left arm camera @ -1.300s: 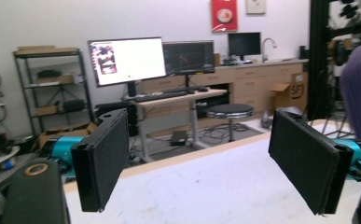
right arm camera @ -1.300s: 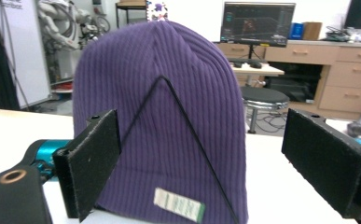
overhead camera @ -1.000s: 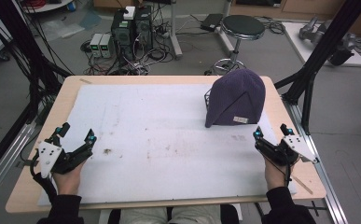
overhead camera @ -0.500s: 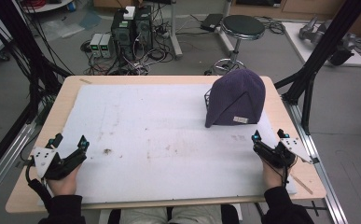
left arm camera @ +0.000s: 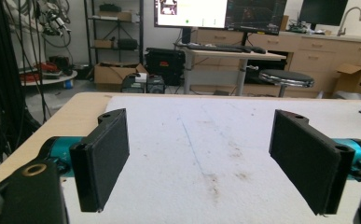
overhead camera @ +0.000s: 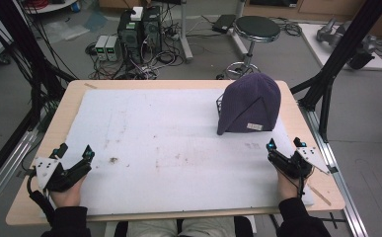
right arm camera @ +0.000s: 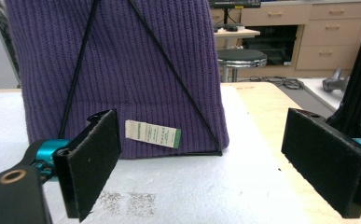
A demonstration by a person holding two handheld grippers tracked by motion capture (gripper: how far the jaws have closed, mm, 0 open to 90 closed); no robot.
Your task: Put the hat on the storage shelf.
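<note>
A purple knitted beanie (overhead camera: 251,103) stands upright over a black wire frame at the far right of the white mat (overhead camera: 169,148). Up close in the right gripper view the beanie (right arm camera: 122,70) shows its white label (right arm camera: 152,133) and two slanted wires of the frame (right arm camera: 173,77) across its front. My right gripper (overhead camera: 284,145) rests near the table's front right, a short way in front of the beanie, jaws wide open and holding nothing. My left gripper (overhead camera: 74,151) rests at the front left, also open and holding nothing, far from the beanie.
The wooden table (overhead camera: 75,89) carries the stained white mat. Black frame posts (overhead camera: 326,84) rise off its right side and cables (overhead camera: 25,74) hang to its left. A stool (overhead camera: 253,29) and computer boxes (overhead camera: 139,29) stand on the floor beyond the far edge.
Both grippers have drawn back toward the front edge of the table, the left one more. The beanie has not moved.
</note>
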